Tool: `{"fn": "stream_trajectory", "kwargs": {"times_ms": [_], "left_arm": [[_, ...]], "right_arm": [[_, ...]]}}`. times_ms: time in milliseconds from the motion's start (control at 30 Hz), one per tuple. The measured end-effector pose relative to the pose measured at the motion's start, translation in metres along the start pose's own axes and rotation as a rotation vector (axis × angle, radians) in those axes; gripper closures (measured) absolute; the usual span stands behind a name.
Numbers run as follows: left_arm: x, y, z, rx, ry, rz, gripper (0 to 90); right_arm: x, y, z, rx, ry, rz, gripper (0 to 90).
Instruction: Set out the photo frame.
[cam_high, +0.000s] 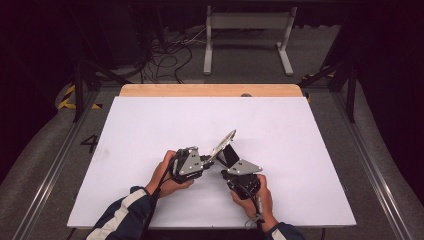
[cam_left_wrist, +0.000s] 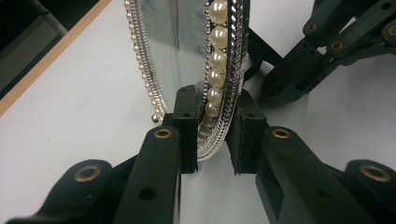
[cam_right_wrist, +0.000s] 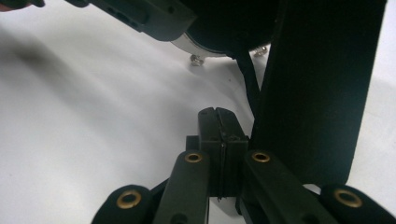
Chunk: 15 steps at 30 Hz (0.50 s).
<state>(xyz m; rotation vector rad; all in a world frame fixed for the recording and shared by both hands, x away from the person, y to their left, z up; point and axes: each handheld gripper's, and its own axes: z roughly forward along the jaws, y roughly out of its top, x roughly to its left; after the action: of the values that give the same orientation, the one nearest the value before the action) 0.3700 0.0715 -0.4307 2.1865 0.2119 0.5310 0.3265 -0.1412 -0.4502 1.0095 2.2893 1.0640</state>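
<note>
Forearms and hands (high view): two sleeved forearms are seen entering from the bottom edge, each hand carrying a gripper over the white table (cam_high: 150, 125).
Mirror, place (high view): a pearl-rimmed mirror (cam_high: 223, 143) is held tilted just above the table's near middle, between the left gripper (cam_high: 206, 159) and the right gripper (cam_high: 225, 172).
Mirror, heading (high view): its long axis is seen running from low near the grippers up and away to the right; the glass face is turned up and to the left, and the black stand (cam_high: 231, 155) hangs behind it.
Left gripper (left gripper view): the left gripper (cam_left_wrist: 212, 133) is nearly closed, with the lower rim of the mirror (cam_left_wrist: 187, 56) between its pads; the left pad is seen against the glass side, the right pad lying just beside the beaded edge, so contact there cannot be told.
Right gripper (right gripper view): the right gripper (cam_right_wrist: 218, 140) is fully closed with nothing visible between its pads; the stand (cam_right_wrist: 317, 88) rises just beside it, and whether they touch cannot be told.
Handling (judgement): the mirror is judged stiff, fairly light and fragile, with slippery glass and pearls that could be knocked loose.
Hold (judgement): the metal rim edge or the flat stand is favoured, with gentle pressure.
</note>
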Motion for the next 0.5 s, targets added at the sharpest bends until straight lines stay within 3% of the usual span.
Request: {"fn": "stream_trajectory", "kwargs": {"times_ms": [67,300,500], "left_arm": [[0.0015,-0.0009,0.0015,-0.007,-0.022,-0.007,74.2],[0.0040,-0.0032,0.0041,-0.036,-0.041,-0.044,72.7],[0.0043,-0.0055,0.0065,-0.027,-0.046,-0.052,69.5]], "right_arm": [[-0.0025,-0.0003,-0.0002,0.007,-0.002,-0.002,90.0],[-0.0091,-0.0036,0.0002,0.010,0.002,0.004,90.0],[-0.0103,-0.0039,0.0004,0.014,0.003,-0.004,90.0]]}}
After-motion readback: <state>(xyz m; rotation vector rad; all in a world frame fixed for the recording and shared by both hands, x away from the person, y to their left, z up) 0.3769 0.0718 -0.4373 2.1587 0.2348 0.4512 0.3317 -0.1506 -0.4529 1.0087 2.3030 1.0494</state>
